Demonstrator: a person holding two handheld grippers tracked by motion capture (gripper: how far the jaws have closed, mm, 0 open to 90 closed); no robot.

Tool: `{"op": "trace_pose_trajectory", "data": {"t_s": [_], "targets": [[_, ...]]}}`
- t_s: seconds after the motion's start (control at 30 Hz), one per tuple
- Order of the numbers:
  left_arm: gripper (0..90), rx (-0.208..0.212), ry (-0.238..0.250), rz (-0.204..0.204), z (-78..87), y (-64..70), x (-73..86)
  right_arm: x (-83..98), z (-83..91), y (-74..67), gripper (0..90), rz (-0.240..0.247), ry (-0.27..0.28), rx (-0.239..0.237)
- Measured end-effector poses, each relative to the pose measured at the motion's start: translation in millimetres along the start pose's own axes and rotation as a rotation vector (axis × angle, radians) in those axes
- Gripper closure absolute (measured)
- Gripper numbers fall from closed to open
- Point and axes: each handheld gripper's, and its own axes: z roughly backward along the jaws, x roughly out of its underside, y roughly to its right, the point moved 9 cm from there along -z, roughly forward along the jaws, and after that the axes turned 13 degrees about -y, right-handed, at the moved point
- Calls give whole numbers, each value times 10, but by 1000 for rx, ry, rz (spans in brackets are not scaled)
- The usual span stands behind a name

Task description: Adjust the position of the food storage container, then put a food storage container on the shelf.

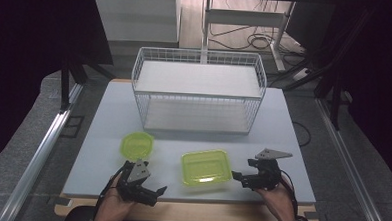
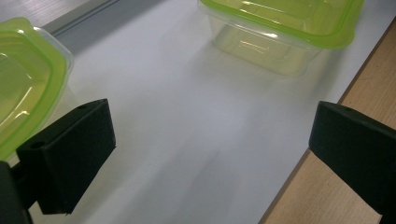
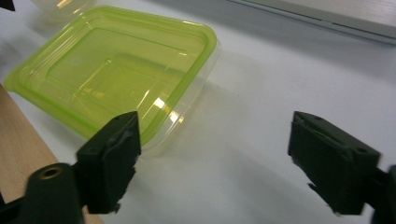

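Both grippers wide open beside two green-lidded containers near the front edge of the table.

The square lidded container sits near the front, between the left gripper and the right gripper; the smaller roundish container lies just left and slightly farther back, and the white wire basket stands well behind both. Each gripper's jaws are spread wide with nothing between them, only bare white tabletop. The risk, as I judge it: the clear walls and glossy lid look slippery, so a one-sided pinch could tilt the square container or push it toward the near edge, where the wooden strip begins. A bump from the left gripper could also knock the roundish container aside.
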Motion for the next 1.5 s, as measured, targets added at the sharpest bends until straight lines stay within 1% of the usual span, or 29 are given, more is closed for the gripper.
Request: {"op": "trace_pose_trajectory", "data": {"t_s": [0.03, 0.1, 0.17, 0.2, 0.27, 0.3, 0.47, 0.53, 0.57, 0.63, 0.73, 0.8, 0.87, 0.97, 1.03, 1.07, 1.13, 1.23, 1.43, 1.47, 1.5], "targets": [[0, -9, 10, -3, 7, -18, 0, 0, -7, 4, 135, 2, 2, -2], [0, -12, 19, 0, 9, -28, 0, -3, -13, 6, 112, 4, 6, -6], [0, -15, 20, 1, 8, -35, 1, -6, -15, 2, 106, 8, 9, -11], [0, -13, 24, 7, -2, -42, 2, -13, -18, 0, 90, 12, 12, -14], [1, -14, 20, 3, -4, -46, 7, -18, -17, 0, 85, 11, 16, -16], [2, -17, 20, -3, -7, -50, 6, -31, -14, 0, 68, -1, 23, -24], [4, -35, 2, -29, -48, -31, 15, -46, -31, 13, 59, -11, 19, -25], [4, -37, 0, -35, -55, -25, 14, -57, -44, 3, 59, -3, 16, -32], [4, -45, -2, -49, -62, -16, 12, -69, -46, 0, 56, 4, 17, -29], [4, -53, -3, -58, -69, -13, 11, -101, -50, -17, 29, 15, 16, -34], [4, -64, -9, -63, -78, -22, 19, -144, -81, -21, 25, -11, 5, -56], [4, -68, -10, -61, -78, -33, 22, -164, -108, -27, 64, -25, -13, -80], [5, -71, -11, -60, -80, -41, 25, -191, -114, -37, 124, -36, -22, -99], [5, -72, -15, -58, -83, -47, 30, -239, -127, -47, 251, -63, -33, -134], [5, -73, -14, -57, -83, -48, 29, -257, -146, -38, 314, -79, -46, -160], [5, -80, -11, -58, -78, -62, 26, -267, -158, -37, 346, -94, -52, -174], [5, -79, -10, -54, -77, -66, 26, -283, -183, -22, 403, -106, -63, -187], [6, -76, -11, -41, -79, -81, 35, -314, -216, -28, 466, -125, -79, -221], [8, -79, -17, -44, -84, -82, 40, -344, -310, -33, 557, -162, -119, -270], [8, -79, -17, -44, -85, -81, 39, -341, -325, -31, 568, -175, -131, -281], [8, -79, -18, -44, -86, -82, 40, -341, -325, -31, 568, -175, -131, -281]]}}
